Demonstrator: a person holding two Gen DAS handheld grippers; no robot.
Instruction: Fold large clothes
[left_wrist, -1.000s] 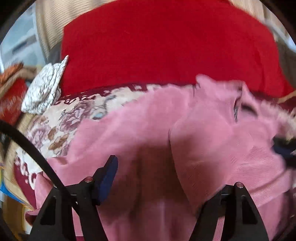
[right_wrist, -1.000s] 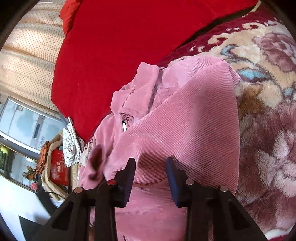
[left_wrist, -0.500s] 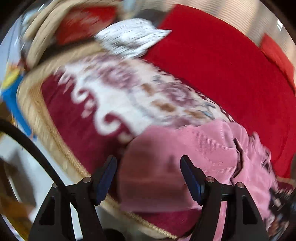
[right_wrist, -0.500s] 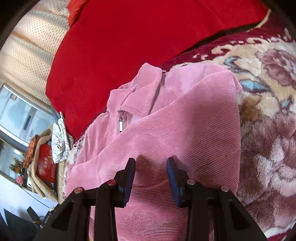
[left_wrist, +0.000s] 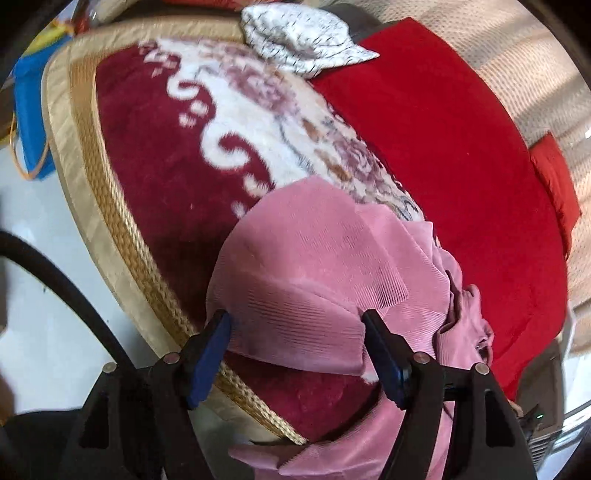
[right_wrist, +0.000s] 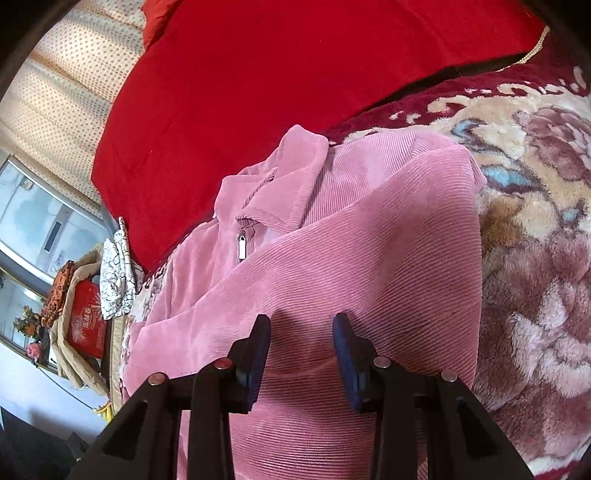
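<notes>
Mid-fold now: pink ribbed corduroy jacket (left_wrist: 317, 266) lies on the floral plush blanket (left_wrist: 166, 147), lower centre of both views, sleeves seemingly folded in. Left tool (left_wrist: 295, 354) gapes wide around a folded edge, pads not pressing. Right tool (right_wrist: 301, 354) hovers part-open over the fabric, gripping nothing. Next: close on the edge, fold over. Both angle downward.

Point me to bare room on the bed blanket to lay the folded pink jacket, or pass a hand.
Free: the floral blanket between its gold braided edge and the pink jacket, below the white patterned cloth; also the floral patch right of the jacket in the right wrist view. Crowded: the jacket against the red cushion, with no gap showing.
</notes>
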